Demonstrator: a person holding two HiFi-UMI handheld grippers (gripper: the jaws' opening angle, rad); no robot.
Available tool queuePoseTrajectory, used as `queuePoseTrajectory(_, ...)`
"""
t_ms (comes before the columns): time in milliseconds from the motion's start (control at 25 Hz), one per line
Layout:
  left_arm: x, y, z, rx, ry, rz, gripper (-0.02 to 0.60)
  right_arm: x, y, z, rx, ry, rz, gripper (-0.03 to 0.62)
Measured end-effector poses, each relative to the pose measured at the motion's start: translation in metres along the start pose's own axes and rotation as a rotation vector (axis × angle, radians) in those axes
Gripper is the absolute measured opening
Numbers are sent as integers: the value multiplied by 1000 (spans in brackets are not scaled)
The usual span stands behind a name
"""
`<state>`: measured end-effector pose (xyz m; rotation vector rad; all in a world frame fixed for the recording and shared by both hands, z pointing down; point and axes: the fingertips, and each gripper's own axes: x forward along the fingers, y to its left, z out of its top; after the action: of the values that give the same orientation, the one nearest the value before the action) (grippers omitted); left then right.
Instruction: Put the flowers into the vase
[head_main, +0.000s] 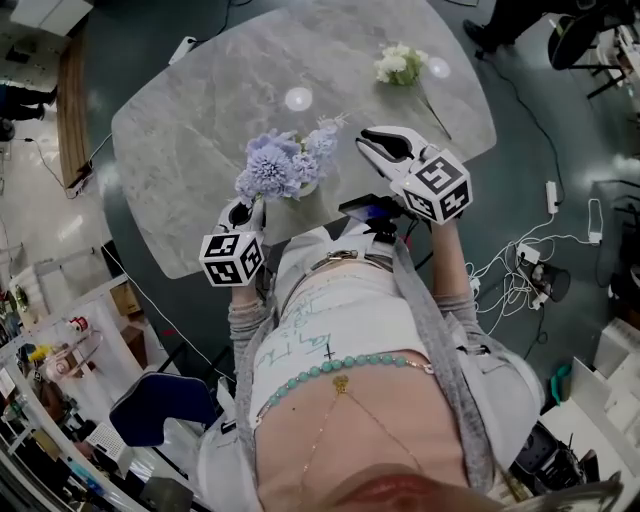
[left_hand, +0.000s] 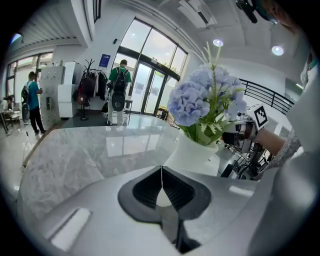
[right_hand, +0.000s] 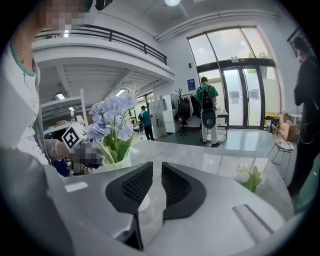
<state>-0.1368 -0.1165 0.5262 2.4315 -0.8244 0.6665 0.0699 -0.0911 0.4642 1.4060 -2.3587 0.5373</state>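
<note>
1. Table (head_main: 190, 120): grey marble top with rounded corners. It carries items 2, 3 and 6.

2. Blue flowers (head_main: 280, 165): a full bunch with green leaves, standing upright in the vase at 6 o'clock on the table, close to the near edge. It also shows in the left gripper view (left_hand: 200, 100) and the right gripper view (right_hand: 112, 112).

3. Vase (left_hand: 192, 152): white and upright. In the head view the blooms mostly hide it. In the right gripper view (right_hand: 119, 161) it shows at 10 o'clock from the jaws.

4. Right gripper (head_main: 368, 142): held over the table at 3 o'clock from the vase, apart from it. Its jaws stand a narrow slit apart with nothing between them (right_hand: 157, 172).

5. Left gripper (head_main: 244, 208): at 7 o'clock from the vase, just beside it, at the table's near edge. Its jaws are closed tip to tip and hold nothing (left_hand: 161, 172).

6. White flowers (head_main: 398, 63): a small bunch lying flat at 1 o'clock on the table, well apart from the vase. The stem points toward 5 o'clock. No gripper touches it. In the right gripper view (right_hand: 250, 176) it shows at 3 o'clock from the jaws.
</note>
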Motion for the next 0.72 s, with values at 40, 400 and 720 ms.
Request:
queuePoseTrajectory(40,0,-2,0,-4,0,8,2,-1,-4,-1,-2,3,1,80)
queuePoseTrajectory(400,-8,-16,-7,-33,-5,75,2,-8,-33,-5,1,-10,-18,28)
queuePoseTrajectory(720,-5,-33,-11,-83,-22,110,2,-17,-67,-17,38,7,-33,28)
